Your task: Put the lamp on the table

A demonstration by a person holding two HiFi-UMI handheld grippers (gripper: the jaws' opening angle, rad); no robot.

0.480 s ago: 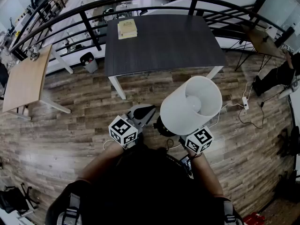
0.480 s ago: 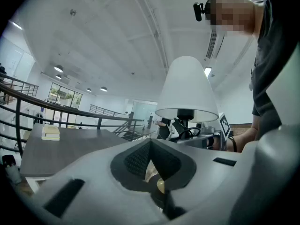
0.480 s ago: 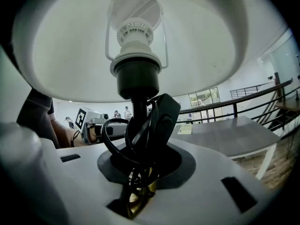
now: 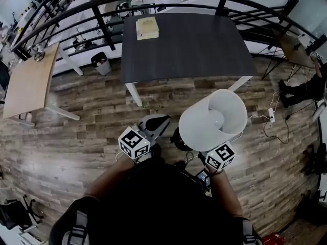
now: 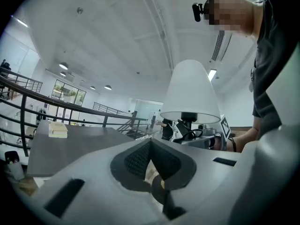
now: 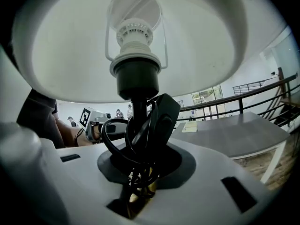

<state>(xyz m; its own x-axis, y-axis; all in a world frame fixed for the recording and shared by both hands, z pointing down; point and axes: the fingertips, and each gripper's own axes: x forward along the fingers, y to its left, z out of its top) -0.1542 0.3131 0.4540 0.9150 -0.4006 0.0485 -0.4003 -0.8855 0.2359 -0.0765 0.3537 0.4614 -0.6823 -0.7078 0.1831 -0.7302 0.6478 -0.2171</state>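
Right gripper view shows us the right tool [image 6: 140, 184] clamped on the stem of the lamp [image 6: 136, 74], with a black cord [image 6: 110, 144] wound round that stem and the white shade [image 6: 56, 55] spreading above. In the left gripper view we find the left tool [image 5: 151, 170] with its jaws together, holding nothing. From the head view we see the lamp held over the wood floor [image 4: 76, 137], just in front of the dark worktop [image 4: 194, 45].
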